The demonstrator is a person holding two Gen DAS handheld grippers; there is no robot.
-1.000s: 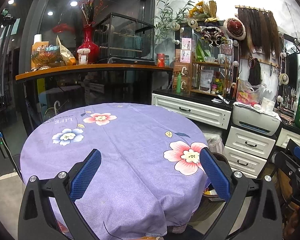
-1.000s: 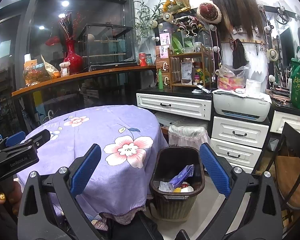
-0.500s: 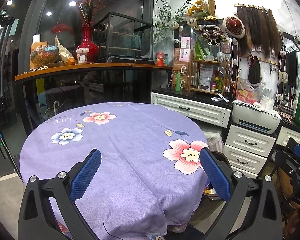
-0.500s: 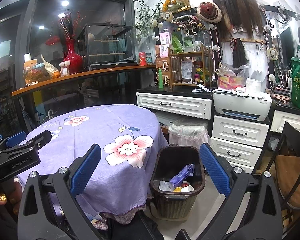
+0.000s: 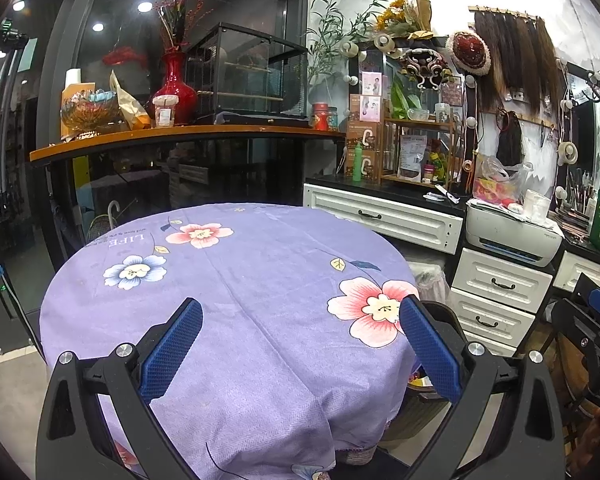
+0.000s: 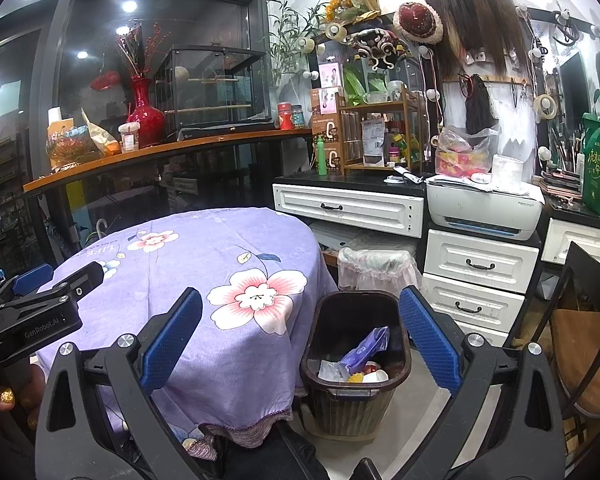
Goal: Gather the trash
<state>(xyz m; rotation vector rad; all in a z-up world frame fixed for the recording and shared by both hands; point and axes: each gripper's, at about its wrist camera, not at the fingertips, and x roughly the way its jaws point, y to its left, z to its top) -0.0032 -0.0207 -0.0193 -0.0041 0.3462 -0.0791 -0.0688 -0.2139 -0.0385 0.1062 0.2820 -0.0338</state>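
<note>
A: Where are the grippers, and what are they doing?

B: The left gripper (image 5: pixel 300 344) hovers above a round table (image 5: pixel 228 280) covered in a purple flowered cloth. Its two blue fingers (image 5: pixel 172 354) are spread wide apart with nothing between them. The right gripper (image 6: pixel 300 344) hangs further right, over the table's edge and a dark bin (image 6: pixel 356 364) on the floor just beside the table. Its fingers are also wide apart and empty.

A: Where is the trash?

B: In the bin. From the right wrist view I can see a purple wrapper (image 6: pixel 366 350), some white scraps and something yellow lying at the bottom. On the cloth itself I see no loose litter in either view.

A: So how far along is the job?

B: I judge it nearly or fully finished: the table top looks clean, the rubbish sits in the bin, and neither gripper carries anything. If more remains, it lies outside these views.

A: Has anything changed from a second ago?

B: Very little. Both grippers stay open and almost motionless, the left one drifting only slightly. The bin's contents look the same. At the left edge of the right wrist view, the person's hand (image 6: pixel 4 396) holding the other gripper is in much the same spot.
</note>
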